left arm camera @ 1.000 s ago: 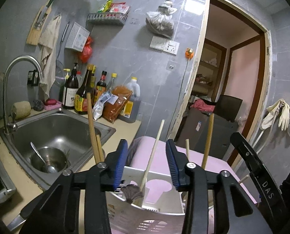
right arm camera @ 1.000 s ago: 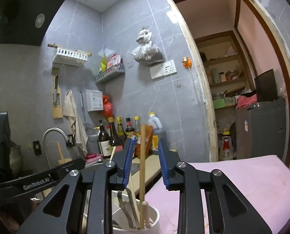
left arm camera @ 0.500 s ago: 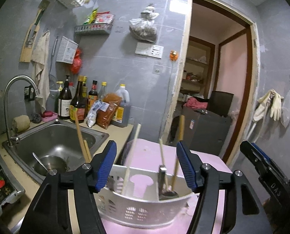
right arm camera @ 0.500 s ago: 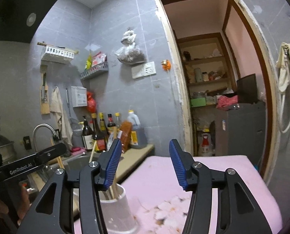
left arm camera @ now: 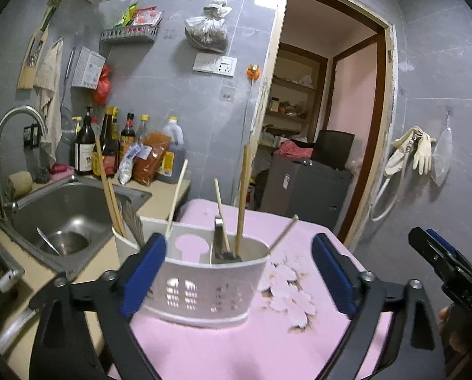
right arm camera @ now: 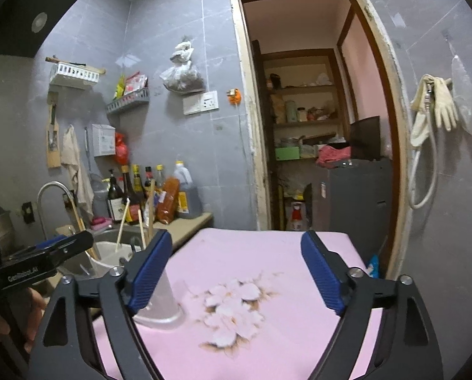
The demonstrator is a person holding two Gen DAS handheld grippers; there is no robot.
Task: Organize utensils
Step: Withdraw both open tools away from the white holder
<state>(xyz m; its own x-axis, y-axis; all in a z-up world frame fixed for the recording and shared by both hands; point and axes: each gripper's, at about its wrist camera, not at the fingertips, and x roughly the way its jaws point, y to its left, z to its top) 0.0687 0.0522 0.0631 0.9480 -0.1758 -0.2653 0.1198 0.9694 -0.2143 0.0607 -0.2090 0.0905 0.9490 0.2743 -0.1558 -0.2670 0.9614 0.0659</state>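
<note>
A white perforated utensil holder (left arm camera: 204,288) stands on the pink-covered table (left arm camera: 267,342). Several wooden chopsticks (left arm camera: 243,196) and a metal utensil (left arm camera: 221,247) stick up from it. My left gripper (left arm camera: 238,240) is just short of the holder, its jaws opening wide, and the blue pads press on nothing. My right gripper (right arm camera: 236,236) is over the table to the right of the holder (right arm camera: 159,304); its jaws are also opening, with nothing between them. Each gripper shows at the edge of the other's view: the right gripper (left arm camera: 438,253) and the left gripper (right arm camera: 45,253).
A steel sink (left arm camera: 61,215) with a tap (left arm camera: 10,133) lies left of the table. Sauce bottles (left arm camera: 109,148) line the counter at the wall. A doorway (left arm camera: 324,126) with a dark cabinet (left arm camera: 305,190) is behind the table. Rubber gloves (left arm camera: 416,148) hang on the right wall.
Both grippers pulled back from the holder while their jaws spread. The chopsticks that stood between the pads now stay in the holder. The right gripper swung right, over the table.
</note>
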